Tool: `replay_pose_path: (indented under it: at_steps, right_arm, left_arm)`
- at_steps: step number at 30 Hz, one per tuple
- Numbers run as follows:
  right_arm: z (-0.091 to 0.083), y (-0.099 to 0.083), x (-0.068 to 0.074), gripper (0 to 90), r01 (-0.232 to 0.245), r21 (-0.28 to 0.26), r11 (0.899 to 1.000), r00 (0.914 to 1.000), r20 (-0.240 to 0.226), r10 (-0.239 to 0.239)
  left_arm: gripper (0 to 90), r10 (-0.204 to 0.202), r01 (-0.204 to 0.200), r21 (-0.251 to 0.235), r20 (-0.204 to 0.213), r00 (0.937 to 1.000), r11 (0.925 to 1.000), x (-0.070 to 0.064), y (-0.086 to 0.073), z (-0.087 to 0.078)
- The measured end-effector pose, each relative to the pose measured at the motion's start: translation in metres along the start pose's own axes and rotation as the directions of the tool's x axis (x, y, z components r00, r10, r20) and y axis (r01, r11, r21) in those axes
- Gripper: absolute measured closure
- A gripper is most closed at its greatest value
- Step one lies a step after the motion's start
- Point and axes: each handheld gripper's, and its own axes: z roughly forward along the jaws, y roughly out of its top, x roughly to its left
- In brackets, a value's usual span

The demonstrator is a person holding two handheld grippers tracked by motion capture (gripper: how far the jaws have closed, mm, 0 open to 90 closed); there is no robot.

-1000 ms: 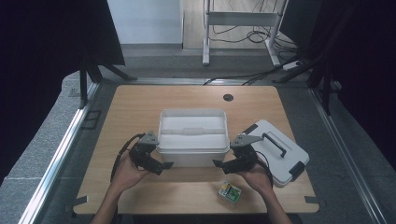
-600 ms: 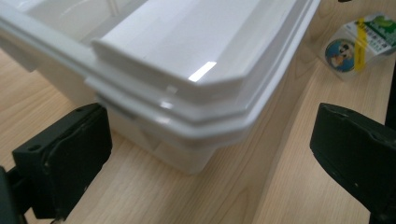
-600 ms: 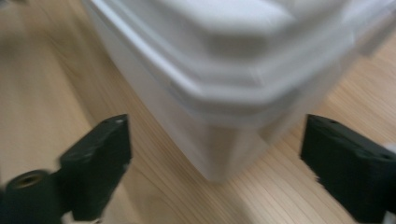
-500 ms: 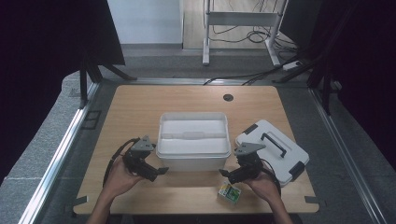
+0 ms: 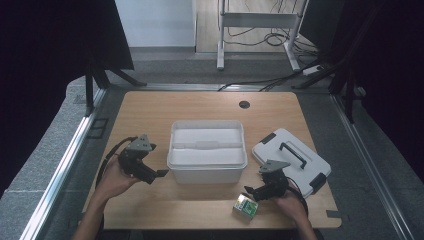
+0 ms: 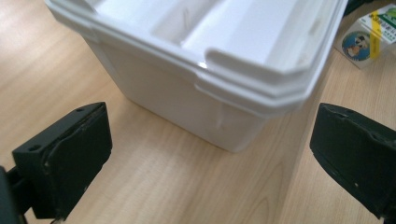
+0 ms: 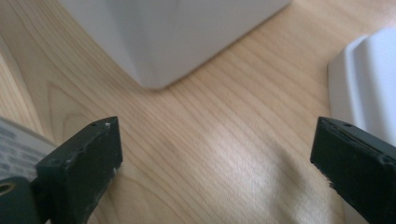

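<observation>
Small carton [image 5: 246, 207] lies just beside right hand-held gripper [image 5: 254, 192].

Light wood table [image 5: 150, 107] with a cable hole; white open bin [image 5: 207, 165] sits mid-table; its lid [image 5: 295, 160] lies right; small carton [image 5: 245, 207] near the front edge.

Open tub [image 5: 207, 150] at centre of surface [image 5: 200, 107]. Lid [image 5: 291, 159] right of tub, apart from it. Small carton [image 5: 246, 207] near front edge, ahead of tub's right corner. Left gripper [image 5: 161, 173] beside tub's left front corner; right gripper [image 5: 247, 192] just behind carton.
</observation>
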Motion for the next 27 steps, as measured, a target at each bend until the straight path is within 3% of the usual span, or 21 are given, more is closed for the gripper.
replay_pose_path:
  at_steps: [6, 12, 14, 16, 20, 23, 27]
  right_arm:
    - [0.003, -0.008, -0.004, 4.2, -0.008, 0.002, 1.000, 0.9999, -0.012, 0.008]
    - [0.002, -0.010, -0.006, 5.3, -0.009, 0.004, 1.000, 0.9999, -0.009, 0.009]
    - [0.002, -0.010, -0.006, 5.2, -0.008, 0.005, 1.000, 0.9999, -0.008, 0.008]
    - [0.002, -0.010, -0.006, 5.2, -0.007, 0.005, 1.000, 0.9999, -0.008, 0.007]
    - [0.002, -0.010, -0.006, 5.1, -0.006, 0.005, 1.000, 1.0000, -0.007, 0.007]
    - [0.002, -0.010, -0.005, 5.1, -0.006, 0.006, 1.000, 1.0000, -0.006, 0.006]
    - [0.002, -0.010, -0.005, 5.2, -0.007, 0.005, 1.000, 1.0000, -0.004, 0.007]
  left_arm:
    - [0.0, 0.048, -0.048, 0.017, -0.005, 0.9988, 0.9987, 0.006, 0.026, -0.002]
    - [0.0, 0.081, -0.082, 0.032, 0.026, 0.9964, 0.9961, 0.011, 0.049, 0.007]
    - [0.0, 0.079, -0.082, 0.058, 0.040, 0.9960, 0.9950, 0.013, 0.055, 0.012]
    - [0.0, 0.084, -0.086, 0.097, 0.025, 0.9961, 0.9915, 0.015, 0.062, 0.017]
    - [0.0, 0.085, -0.092, 0.132, 0.057, 0.9947, 0.9870, 0.022, 0.074, 0.028]
    - [0.0, 0.105, -0.115, 0.143, 0.079, 0.9914, 0.9830, 0.024, 0.083, 0.036]
    - [4.7, 0.162, -0.179, 0.152, 0.114, 0.9801, 0.9721, 0.024, 0.098, 0.049]
